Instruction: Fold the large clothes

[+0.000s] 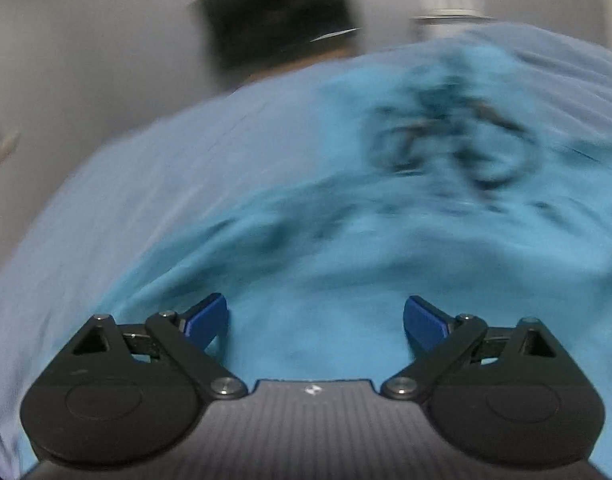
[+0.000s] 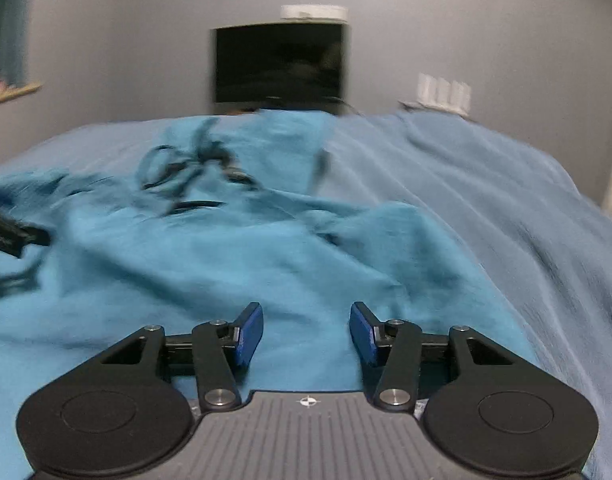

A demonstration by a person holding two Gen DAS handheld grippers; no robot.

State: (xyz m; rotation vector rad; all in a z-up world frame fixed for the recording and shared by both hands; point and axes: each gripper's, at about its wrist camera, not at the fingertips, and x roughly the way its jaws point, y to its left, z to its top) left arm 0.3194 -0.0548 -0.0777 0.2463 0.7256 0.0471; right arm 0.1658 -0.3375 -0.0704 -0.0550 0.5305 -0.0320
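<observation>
Showing, left wrist view: left gripper (image 1: 315, 322) with blue pads (image 1: 208, 320) spread wide, nothing pinched between them. Turquoise garment (image 1: 345, 248) directly below and ahead of the open jaws, filling the gap between the pads and running forward and to the right. Dark printed motif (image 1: 453, 140) on the garment well ahead of the claw, right of centre, smeared by motion blur. Paler blue bedsheet (image 1: 126, 200) left of the garment, curving round to the far right edge. Beyond the bed, dark screen (image 1: 278, 20) against a grey wall (image 1: 86, 40); white object at upper right too blurred to identify.

Showing, right wrist view: black part of the left gripper (image 2: 14, 236) at the far left edge, over the garment. Turquoise garment (image 2: 226, 264) rumpled across left and centre, printed motif (image 2: 186, 180) far ahead and left of the claw. Right gripper (image 2: 306, 334) at bottom centre, blue pads (image 2: 250, 332) parted about halfway, cloth lying under and between them but not clamped; whether the pads touch the fabric cannot be told. Right-hand margin of the garment just right of the claw, bedsheet (image 2: 525, 208) beyond it. Dark screen (image 2: 280, 64) on the grey wall (image 2: 465, 20) past the far edge of the bed.
</observation>
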